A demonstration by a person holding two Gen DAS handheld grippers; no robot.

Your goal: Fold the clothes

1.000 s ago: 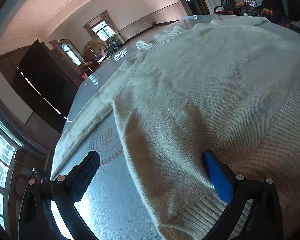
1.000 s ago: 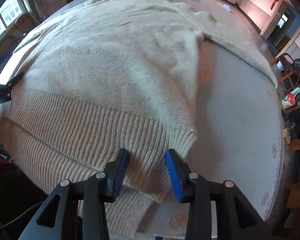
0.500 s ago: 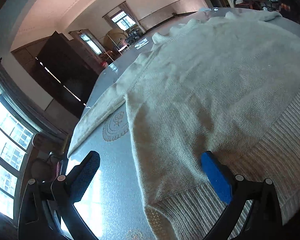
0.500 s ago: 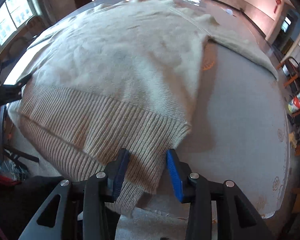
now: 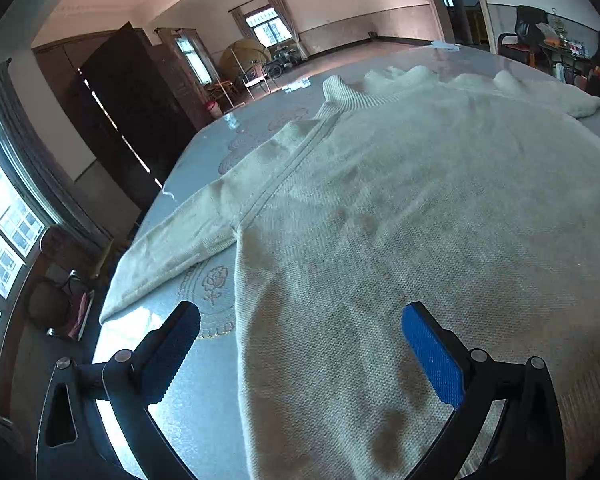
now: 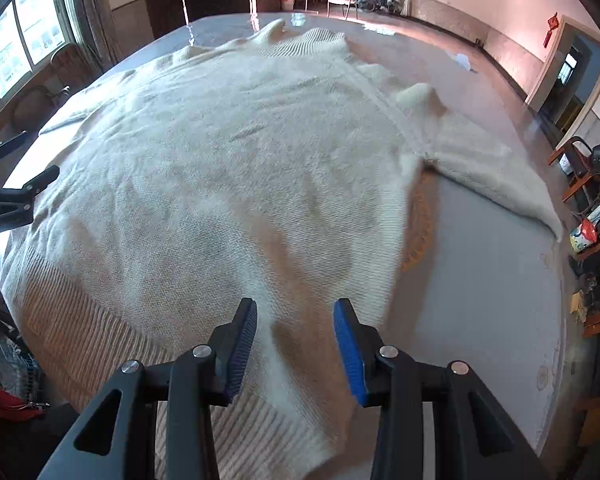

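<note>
A cream knitted sweater [image 5: 400, 208] lies flat on a grey-blue table [image 5: 204, 400], collar at the far end. My left gripper [image 5: 304, 344] hovers open and wide over the sweater's left side edge, one finger above the cloth, the other above the knit. The left sleeve [image 5: 172, 256] stretches out toward the table's left rim. In the right wrist view my right gripper [image 6: 296, 340] stands partly open just above the sweater [image 6: 228, 160], past the ribbed hem [image 6: 80, 340], with nothing pinched. The right sleeve [image 6: 492, 176] angles off to the right. The left gripper [image 6: 20, 184] shows at that view's left edge.
The table [image 6: 480, 280] has bare cloth to the right of the sweater and a small white scrap [image 6: 462, 60] at its far end. Chairs and a bag [image 6: 584, 232] stand beyond the right edge. A dark wardrobe [image 5: 132, 100] and windows line the left wall.
Both grippers have moved forward from the ribbed hem over the sweater's body and risen a little. The left one has rolled. Their openings look the same.
</note>
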